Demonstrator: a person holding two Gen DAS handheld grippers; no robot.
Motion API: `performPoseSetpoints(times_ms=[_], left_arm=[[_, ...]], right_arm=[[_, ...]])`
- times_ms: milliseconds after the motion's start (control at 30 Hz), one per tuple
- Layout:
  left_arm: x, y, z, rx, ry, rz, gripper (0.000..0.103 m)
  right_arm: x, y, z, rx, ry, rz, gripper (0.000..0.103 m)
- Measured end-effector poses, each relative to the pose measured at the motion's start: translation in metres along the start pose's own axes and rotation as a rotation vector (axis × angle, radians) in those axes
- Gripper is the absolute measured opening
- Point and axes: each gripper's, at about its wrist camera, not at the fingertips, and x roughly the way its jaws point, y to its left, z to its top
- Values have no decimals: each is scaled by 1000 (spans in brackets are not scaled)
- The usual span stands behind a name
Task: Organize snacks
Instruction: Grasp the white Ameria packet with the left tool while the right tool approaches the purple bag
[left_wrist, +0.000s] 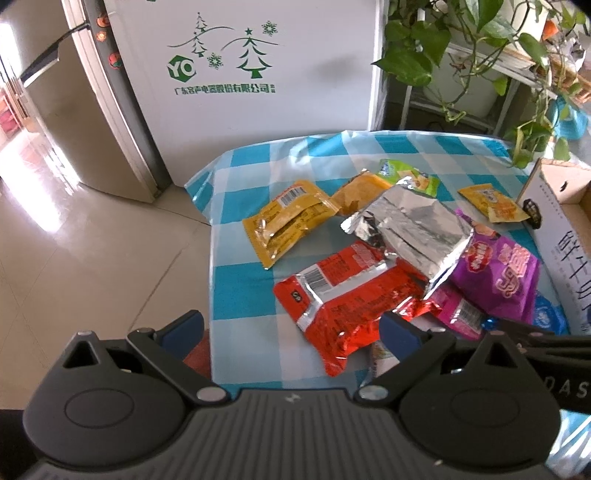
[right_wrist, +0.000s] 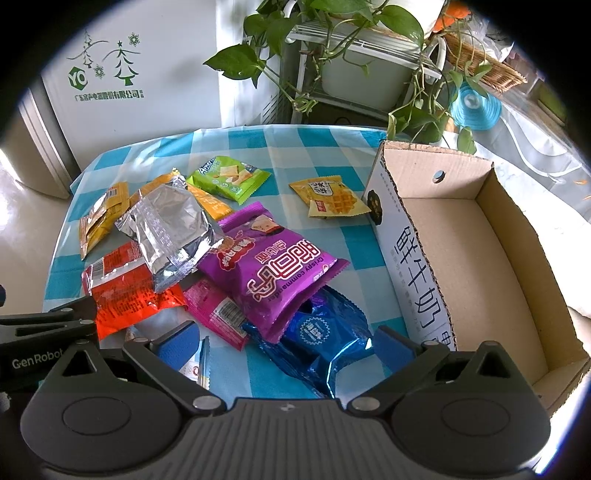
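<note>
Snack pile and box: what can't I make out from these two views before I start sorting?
- Pink packet: mostly covered by the purple bag in both views.
- White packet: hidden behind the right claw; print unreadable.
- Blue foil bag: top tucked under the purple bag.
- Cardboard box: cut off by the left view's edge; near corner cut off in the right view.

I saw a blue-checked table (right_wrist: 295, 147) filling mid-frame, snack packets heaped left of centre: red (right_wrist: 125, 295), purple (right_wrist: 269, 269), silver (right_wrist: 166, 229), green (right_wrist: 229, 177). A cardboard box (right_wrist: 498, 266) sat at right.
</note>
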Motion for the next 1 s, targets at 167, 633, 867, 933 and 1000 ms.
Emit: performPoseSetpoints(times_ms=[167, 633, 867, 933, 1000], left_arm=[[0, 0, 0, 5, -2, -20, 101], [6, -2, -13, 30, 19, -138, 101], [13, -28, -26, 94, 61, -195, 101], [15, -33, -29, 101, 76, -206, 101], [18, -37, -31, 111, 79, -204, 101]], right_arm=[[-7, -15, 2, 41, -19, 66, 103], [-25, -79, 5, 257, -91, 258, 103], [-28, -88, 2, 283, -99, 270, 103], [-29, -87, 1, 277, -99, 270, 103], [-30, -86, 1, 271, -97, 271, 103]])
